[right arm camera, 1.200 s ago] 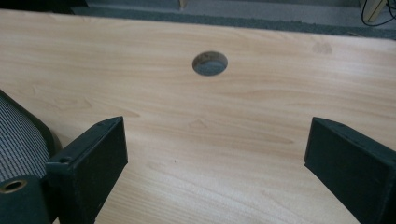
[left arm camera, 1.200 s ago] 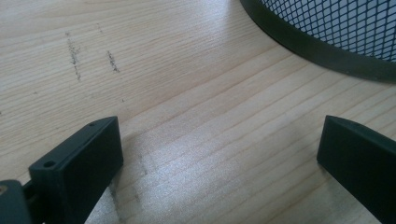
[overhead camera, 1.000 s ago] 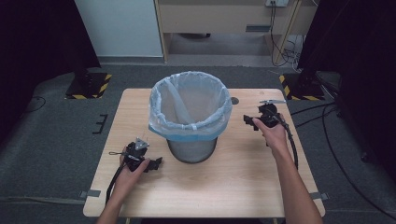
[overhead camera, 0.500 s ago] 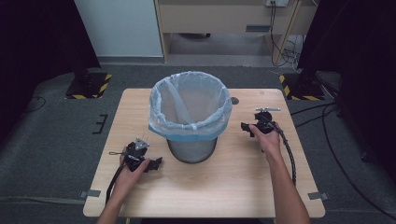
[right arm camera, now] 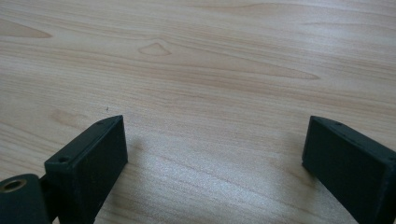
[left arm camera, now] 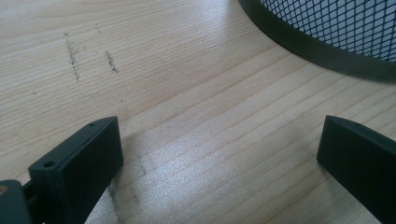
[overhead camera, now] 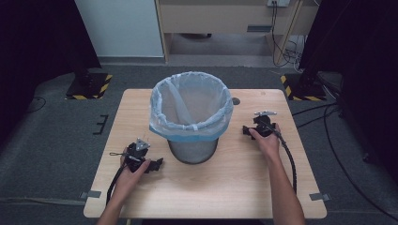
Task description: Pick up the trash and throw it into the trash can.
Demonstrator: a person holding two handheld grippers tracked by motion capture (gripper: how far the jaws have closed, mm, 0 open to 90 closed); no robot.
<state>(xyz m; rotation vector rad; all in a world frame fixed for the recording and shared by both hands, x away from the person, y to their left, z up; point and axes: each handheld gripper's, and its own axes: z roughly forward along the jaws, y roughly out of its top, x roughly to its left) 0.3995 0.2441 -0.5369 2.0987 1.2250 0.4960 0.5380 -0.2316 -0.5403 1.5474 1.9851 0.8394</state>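
Grey-floored room, light wooden table [overhead camera: 225, 187] before me. The mesh bin [overhead camera: 192, 149] stands mid-table with its pale blue liner [overhead camera: 191, 105] already folded over the rim; I judge the lining done, little left. My left tongs [overhead camera: 157, 164] and right tongs [overhead camera: 245, 130] rest low on the table, jaws spread wide, holding nothing.

Lined bin [overhead camera: 191, 117] blocks the middle between both tongs.

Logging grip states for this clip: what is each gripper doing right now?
Left gripper: open, nothing between its fingers, low over the table beside the mesh bin.
Right gripper: open, holding nothing, bare wood under it.
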